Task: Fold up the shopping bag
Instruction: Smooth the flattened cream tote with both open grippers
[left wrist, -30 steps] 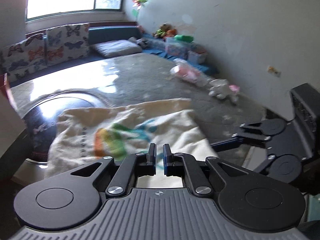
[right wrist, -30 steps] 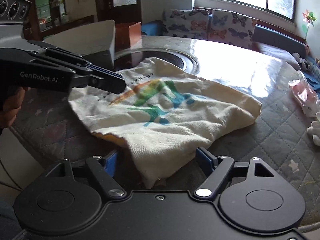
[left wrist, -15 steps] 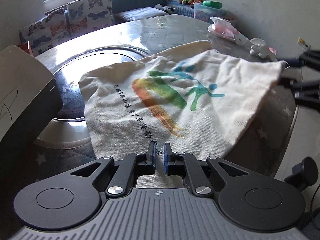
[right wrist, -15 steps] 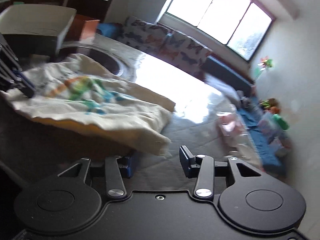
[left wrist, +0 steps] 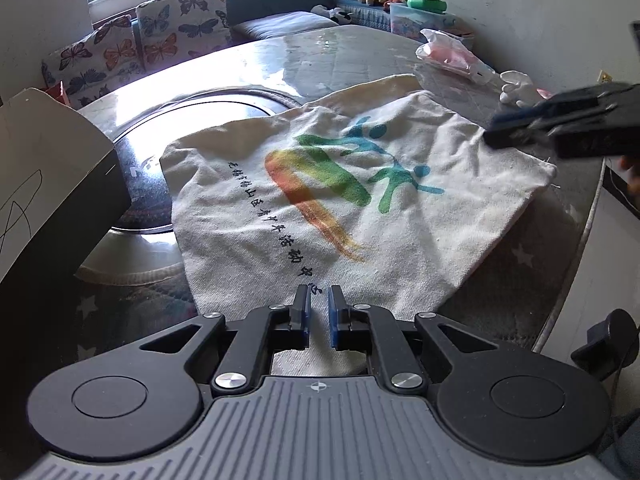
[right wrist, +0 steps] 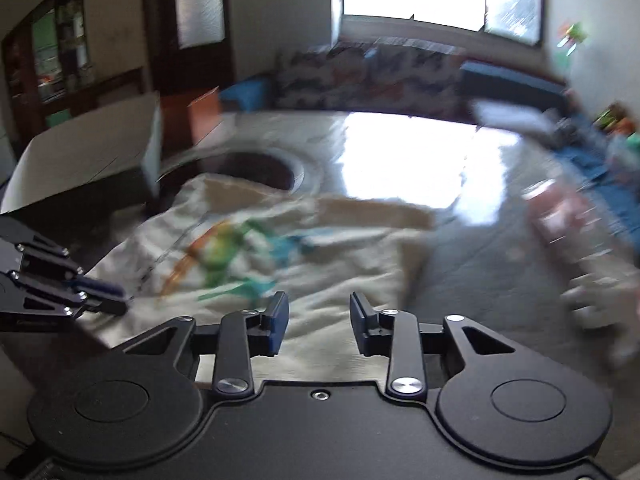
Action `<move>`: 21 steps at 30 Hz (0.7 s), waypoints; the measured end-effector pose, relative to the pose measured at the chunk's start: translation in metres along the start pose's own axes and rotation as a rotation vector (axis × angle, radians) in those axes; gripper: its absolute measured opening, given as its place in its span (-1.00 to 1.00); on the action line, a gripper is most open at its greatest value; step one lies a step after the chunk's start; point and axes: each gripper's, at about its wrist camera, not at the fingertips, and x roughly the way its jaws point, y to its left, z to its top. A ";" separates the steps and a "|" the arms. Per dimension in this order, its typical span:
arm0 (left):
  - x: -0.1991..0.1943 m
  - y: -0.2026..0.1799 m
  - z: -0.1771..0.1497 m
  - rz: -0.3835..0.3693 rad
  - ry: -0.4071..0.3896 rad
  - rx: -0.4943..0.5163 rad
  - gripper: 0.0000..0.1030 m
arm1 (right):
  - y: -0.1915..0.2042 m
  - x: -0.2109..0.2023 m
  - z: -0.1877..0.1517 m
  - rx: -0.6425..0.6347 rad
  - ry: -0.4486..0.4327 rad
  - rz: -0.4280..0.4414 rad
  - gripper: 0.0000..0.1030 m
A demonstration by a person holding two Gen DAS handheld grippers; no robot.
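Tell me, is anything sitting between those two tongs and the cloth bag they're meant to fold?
Nothing visible does. The shopping bag lies flat and bare on the table. The left tongs sit right over its near edge, the right tongs above its cloth. The box and toys lie off to the sides.

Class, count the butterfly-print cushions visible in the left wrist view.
2, side by side on the bench under the window: the left cushion, lower, and the right cushion, higher. More may be hidden beyond the frame.

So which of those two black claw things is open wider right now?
The right gripper: its blue-padded fingers stand well apart above the shopping bag. The left gripper shows only a narrow slit between its fingers.
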 end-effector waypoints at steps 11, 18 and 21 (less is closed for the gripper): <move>-0.002 -0.001 -0.007 0.002 -0.027 -0.001 -0.80 | -0.004 0.023 -0.005 -0.001 0.026 0.040 -0.54; -0.003 0.000 -0.007 -0.001 -0.028 -0.020 -0.80 | -0.009 0.031 -0.009 -0.003 0.029 0.044 -0.47; -0.003 0.001 -0.007 -0.001 -0.030 -0.030 -0.80 | -0.011 0.035 -0.010 -0.004 0.031 0.046 -0.44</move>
